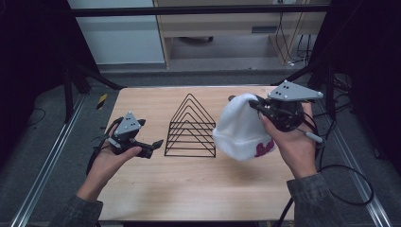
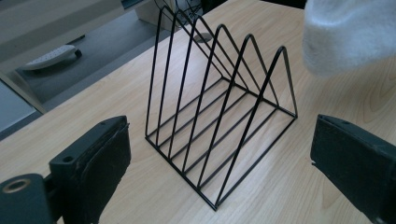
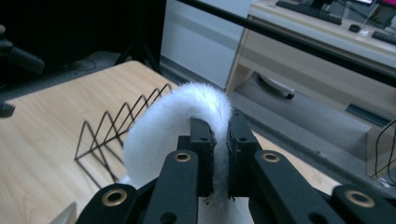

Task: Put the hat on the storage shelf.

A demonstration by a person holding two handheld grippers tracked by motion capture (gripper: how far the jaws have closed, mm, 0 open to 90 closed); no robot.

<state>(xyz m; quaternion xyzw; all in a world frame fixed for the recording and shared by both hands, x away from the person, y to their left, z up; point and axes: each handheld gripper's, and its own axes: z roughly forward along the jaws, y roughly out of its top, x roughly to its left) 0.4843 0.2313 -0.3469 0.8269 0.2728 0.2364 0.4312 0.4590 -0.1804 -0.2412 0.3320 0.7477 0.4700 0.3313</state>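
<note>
The supporting surface is a rectangular table (image 1: 189,184) with a light wood-grain top, set on a grey floor (image 1: 42,132). A black wire rack (image 1: 191,126) stands directly on the table top, near its middle. The rack consists of a flat rectangular wire base and a row of upright triangular wire dividers, evenly spaced one behind another and all standing upright. The base wires of the rack (image 2: 219,126) rest flat on the wood. To the left and right of the rack, and on the near side of it, the table top is bare wood. The far table edge lies just behind the rack.
</note>
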